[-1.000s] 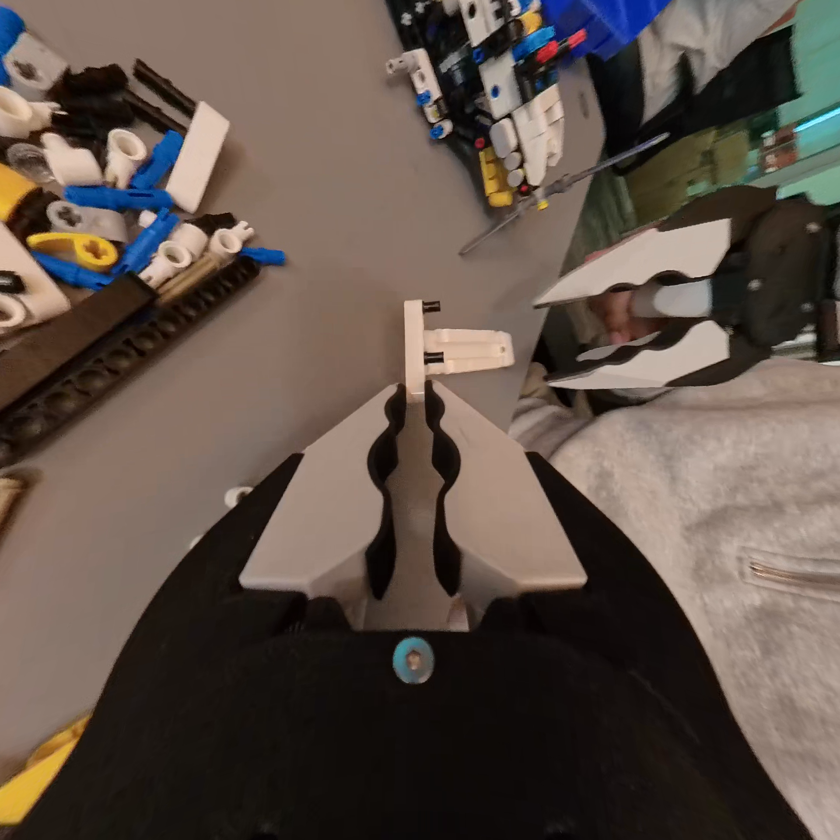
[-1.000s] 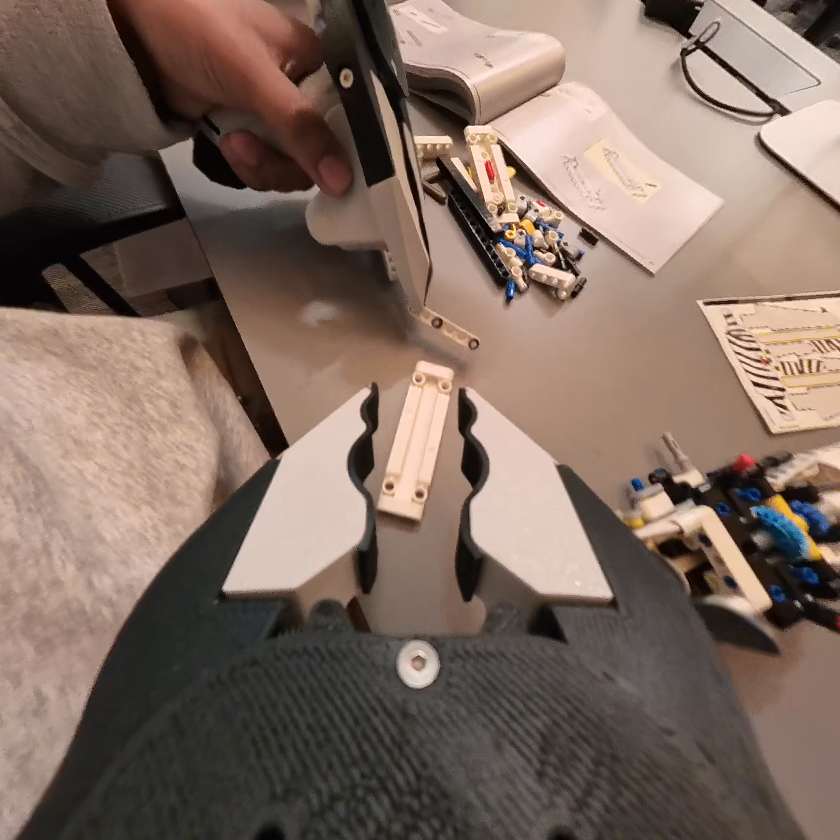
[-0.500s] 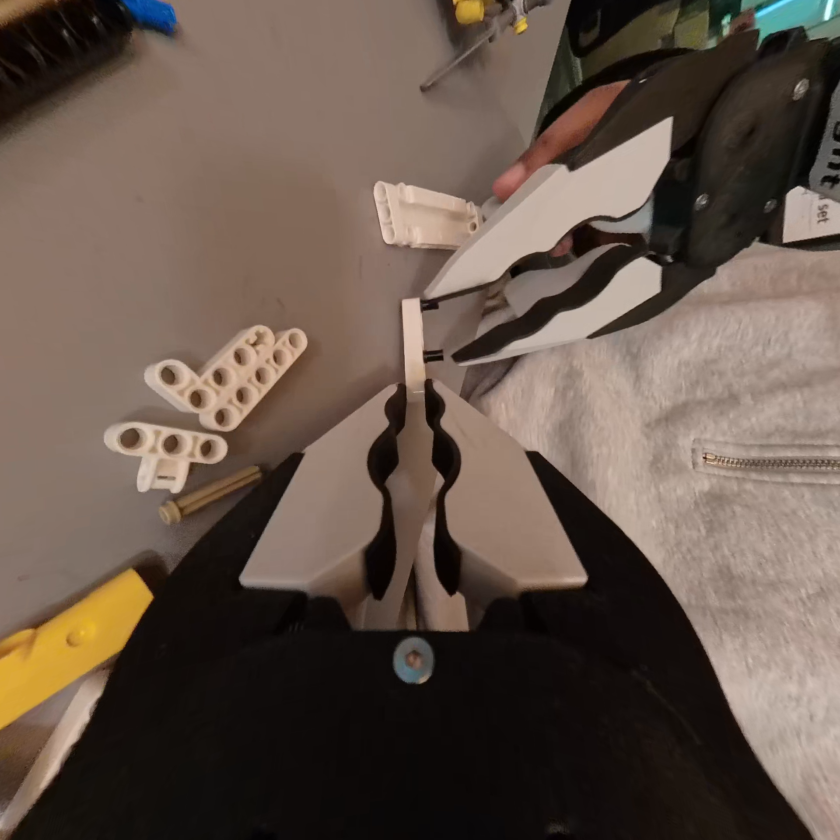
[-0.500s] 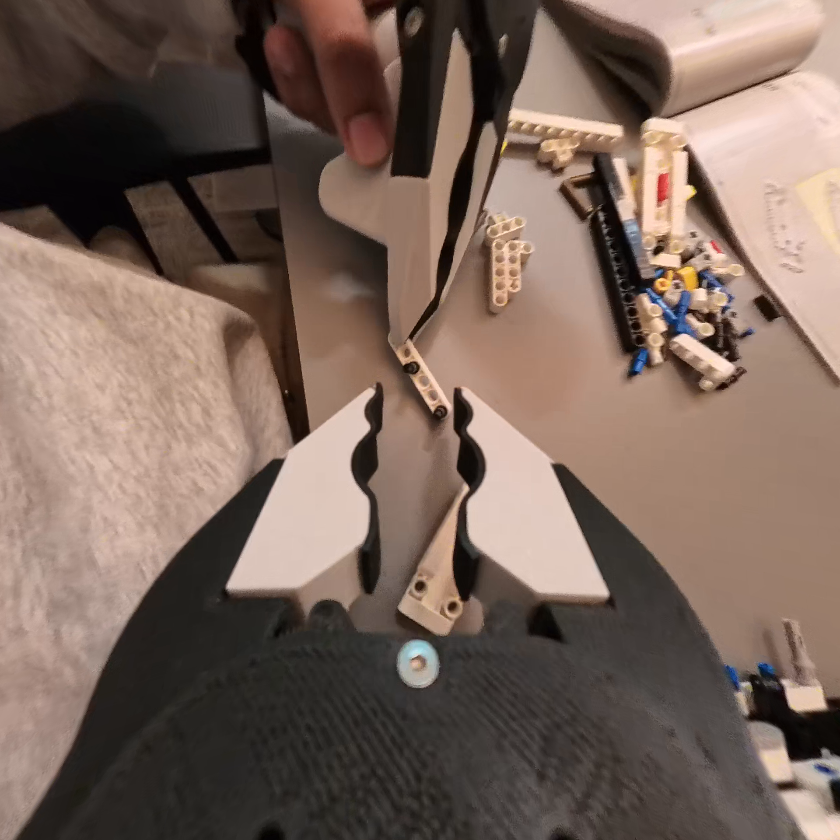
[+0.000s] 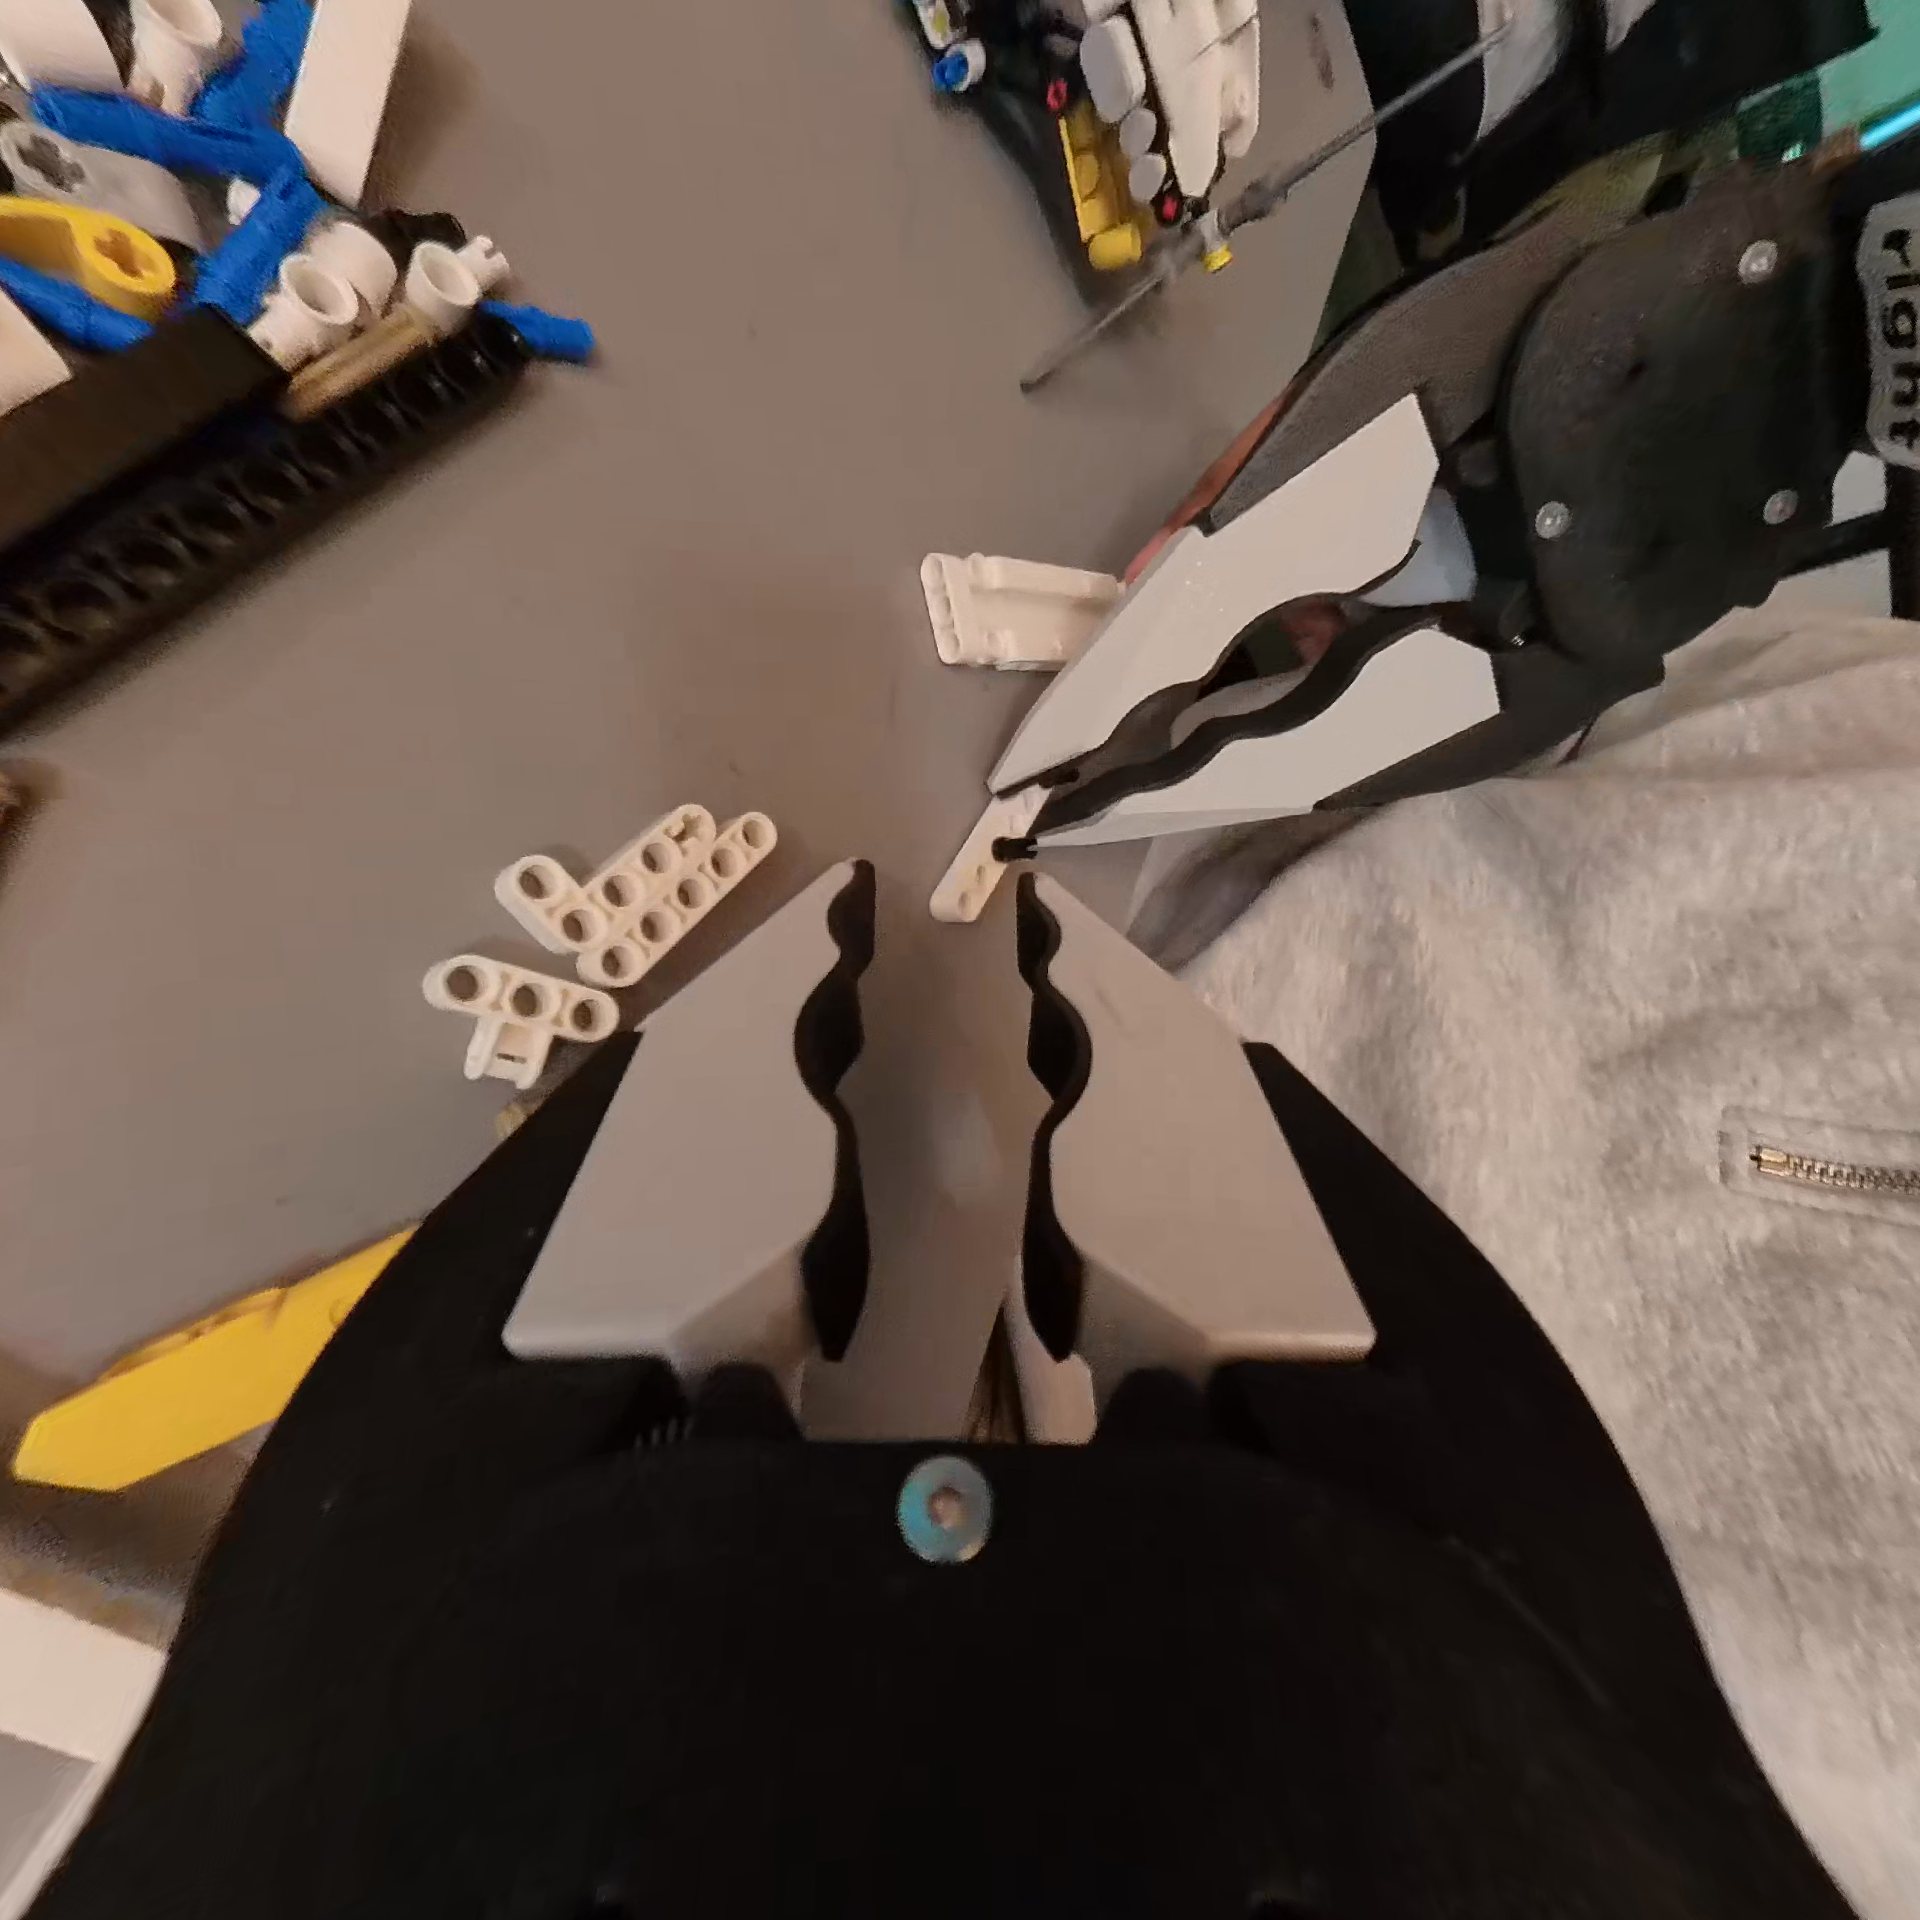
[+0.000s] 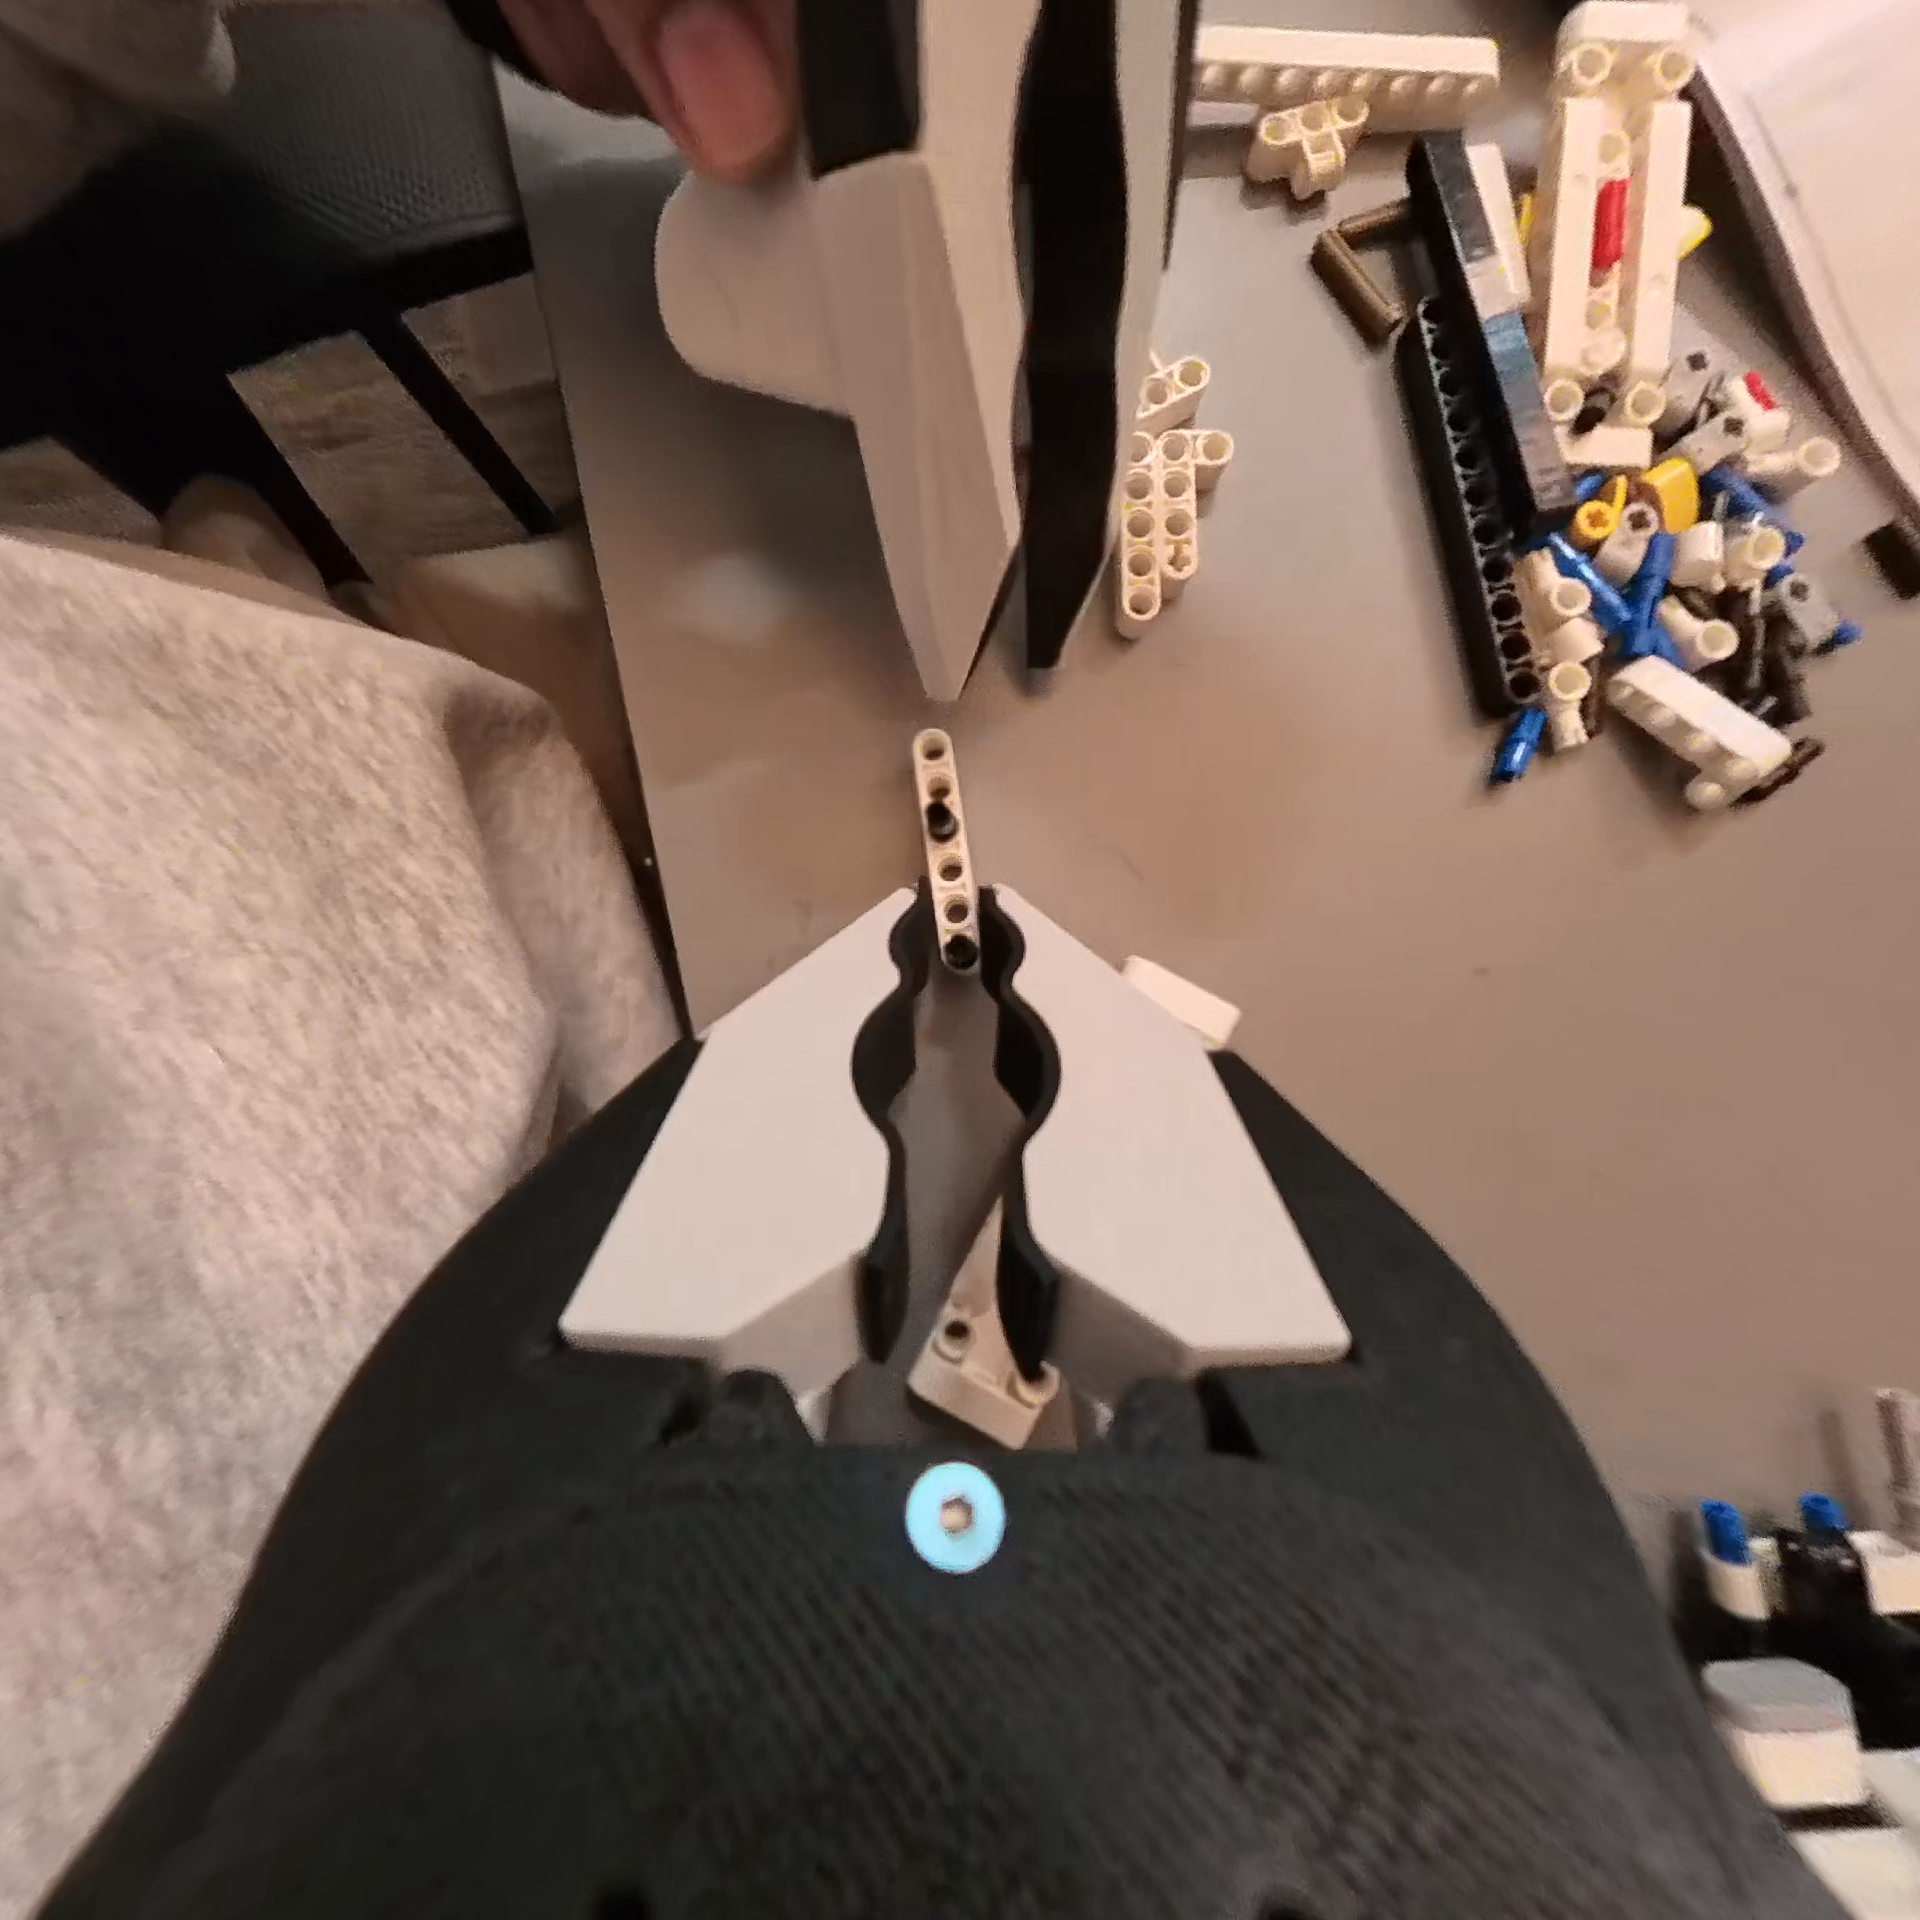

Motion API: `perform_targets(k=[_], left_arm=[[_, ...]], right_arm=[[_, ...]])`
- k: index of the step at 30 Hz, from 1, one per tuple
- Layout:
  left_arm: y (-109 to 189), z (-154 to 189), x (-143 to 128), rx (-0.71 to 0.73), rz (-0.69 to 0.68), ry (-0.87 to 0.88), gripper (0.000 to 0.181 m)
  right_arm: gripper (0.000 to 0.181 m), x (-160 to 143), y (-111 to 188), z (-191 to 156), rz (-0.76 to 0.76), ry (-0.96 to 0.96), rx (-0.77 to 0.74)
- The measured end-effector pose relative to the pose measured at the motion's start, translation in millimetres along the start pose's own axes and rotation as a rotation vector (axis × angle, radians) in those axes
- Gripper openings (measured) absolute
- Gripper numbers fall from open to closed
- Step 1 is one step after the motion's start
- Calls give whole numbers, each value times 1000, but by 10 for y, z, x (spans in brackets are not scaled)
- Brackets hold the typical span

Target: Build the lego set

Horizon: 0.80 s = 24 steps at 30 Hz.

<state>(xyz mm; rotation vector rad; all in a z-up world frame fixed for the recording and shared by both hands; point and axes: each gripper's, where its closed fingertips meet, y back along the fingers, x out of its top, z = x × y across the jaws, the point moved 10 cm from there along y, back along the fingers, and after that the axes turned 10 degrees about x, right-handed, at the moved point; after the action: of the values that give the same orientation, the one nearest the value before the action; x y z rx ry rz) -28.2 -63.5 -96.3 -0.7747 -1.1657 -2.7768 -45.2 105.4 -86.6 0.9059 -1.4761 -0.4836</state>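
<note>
A short white beam [image 6: 948,862] with two black pins is clamped at one end in my right gripper [image 6: 954,904], which is shut on it just above the grey table. In the left wrist view the beam [image 5: 971,868] sticks out of the right gripper [image 5: 1023,805] toward my left gripper [image 5: 943,883]. The left gripper is open and empty, its tips on either side of the beam's free end without touching it. In the right wrist view it [image 6: 997,670] hangs open just beyond the beam. A white panel piece [image 5: 1013,623] lies on the table under the right gripper.
White angled beams [image 5: 644,894] lie left of my left gripper. A pile of loose parts [image 6: 1662,582] and a long black beam [image 6: 1465,520] sit farther out. A partly built model [image 5: 1132,104] is at the far edge. A yellow piece [image 5: 197,1382] lies near left. A grey fleece garment [image 5: 1558,1143] borders the table edge. My two grippers' fingertips are within a few centimetres of each other.
The beam has passed from my left gripper to my right. The left gripper opened and let go; the right gripper closed on the beam's other end.
</note>
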Motion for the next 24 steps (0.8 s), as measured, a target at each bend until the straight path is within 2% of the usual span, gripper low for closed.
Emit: perform_targets(k=[5,9,13,15,18,20,24], left_arm=[[-25,86,-87,50,41,-27,26],[54,152,-103,40,158,-22,24],[127,160,-79,57,280,-11,20],[146,171,-69,64,322,-17,20],[157,224,-70,46,367,-27,20],[151,277,-84,28,387,-51,21],[103,342,-134,67,381,-131,28]], right_arm=[[25,-23,134,-18,27,-28,-52],[28,-121,330,-73,34,-65,-170],[37,-303,288,-95,-51,-114,-277],[39,-330,265,-110,-12,-141,-273],[34,-348,254,-94,9,-186,-246],[23,-355,249,-81,24,-204,-216],[23,-381,284,-60,42,-226,-204]])
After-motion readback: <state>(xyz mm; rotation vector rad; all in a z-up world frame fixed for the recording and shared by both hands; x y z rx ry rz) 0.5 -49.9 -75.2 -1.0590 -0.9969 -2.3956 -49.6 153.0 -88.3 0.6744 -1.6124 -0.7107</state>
